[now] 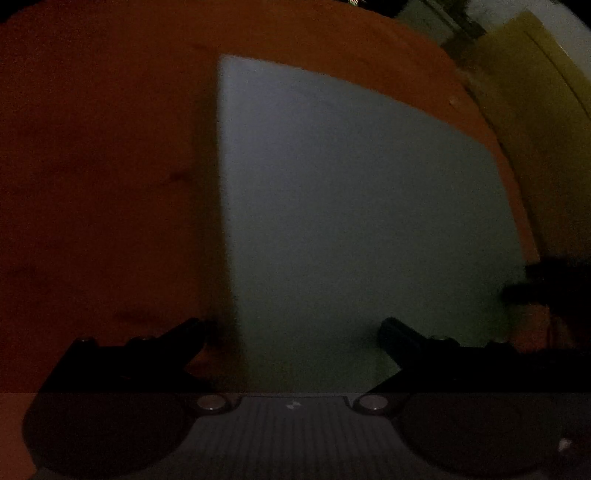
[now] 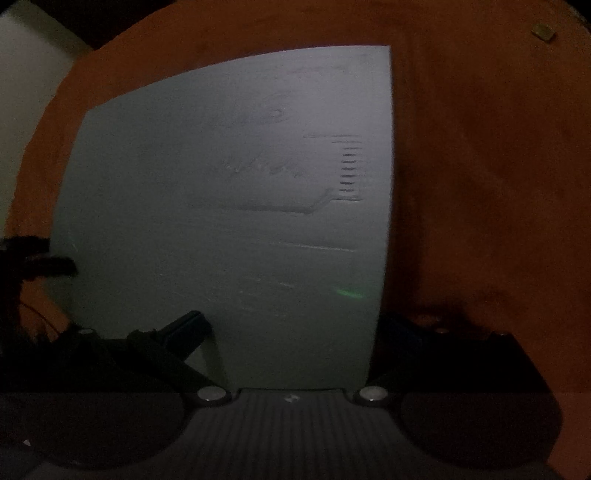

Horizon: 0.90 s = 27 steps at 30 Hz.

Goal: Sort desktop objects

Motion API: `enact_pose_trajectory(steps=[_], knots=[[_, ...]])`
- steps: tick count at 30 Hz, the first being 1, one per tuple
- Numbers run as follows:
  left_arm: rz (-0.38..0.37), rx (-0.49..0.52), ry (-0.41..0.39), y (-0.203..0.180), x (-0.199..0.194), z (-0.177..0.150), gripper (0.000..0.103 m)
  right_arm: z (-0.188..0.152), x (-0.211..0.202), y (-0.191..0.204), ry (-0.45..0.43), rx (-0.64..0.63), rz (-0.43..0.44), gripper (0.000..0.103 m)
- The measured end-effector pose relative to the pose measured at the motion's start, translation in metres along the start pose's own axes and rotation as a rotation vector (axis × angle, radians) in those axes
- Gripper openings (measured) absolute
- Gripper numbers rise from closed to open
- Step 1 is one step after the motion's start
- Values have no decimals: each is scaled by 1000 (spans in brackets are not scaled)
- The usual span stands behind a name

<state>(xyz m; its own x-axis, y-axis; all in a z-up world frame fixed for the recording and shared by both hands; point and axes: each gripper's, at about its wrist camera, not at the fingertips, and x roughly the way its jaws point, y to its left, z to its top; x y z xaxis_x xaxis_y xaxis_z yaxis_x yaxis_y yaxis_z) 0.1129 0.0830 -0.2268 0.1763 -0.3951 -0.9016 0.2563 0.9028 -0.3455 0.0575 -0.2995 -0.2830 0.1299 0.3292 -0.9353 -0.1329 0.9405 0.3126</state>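
Desktop objects are scarce in this dim scene: a pale grey mat lies flat on an orange-brown table, faint scuffs and a small green smear near its right edge. The right gripper hovers low over the mat's near end, fingers spread wide and holding nothing. The left gripper straddles the mat's left edge, likewise wide apart and empty. A tiny pale object sits at the table's far right.

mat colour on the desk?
Pale grey mat with faint line markings, clearest in the right wrist view.
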Motion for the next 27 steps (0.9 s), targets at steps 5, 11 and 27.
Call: enact_pose_trajectory(steps=[5,11,27], knots=[[46,10,-1,-19,1,1,103,9,-6,2,-6,-27,-32,103],[99,-39,3,-29,5,6,103,13,0,12,7,-57,-102,103],[137,-93,-141,-27,46,104,103,98,13,-7,-118,40,-85,103]])
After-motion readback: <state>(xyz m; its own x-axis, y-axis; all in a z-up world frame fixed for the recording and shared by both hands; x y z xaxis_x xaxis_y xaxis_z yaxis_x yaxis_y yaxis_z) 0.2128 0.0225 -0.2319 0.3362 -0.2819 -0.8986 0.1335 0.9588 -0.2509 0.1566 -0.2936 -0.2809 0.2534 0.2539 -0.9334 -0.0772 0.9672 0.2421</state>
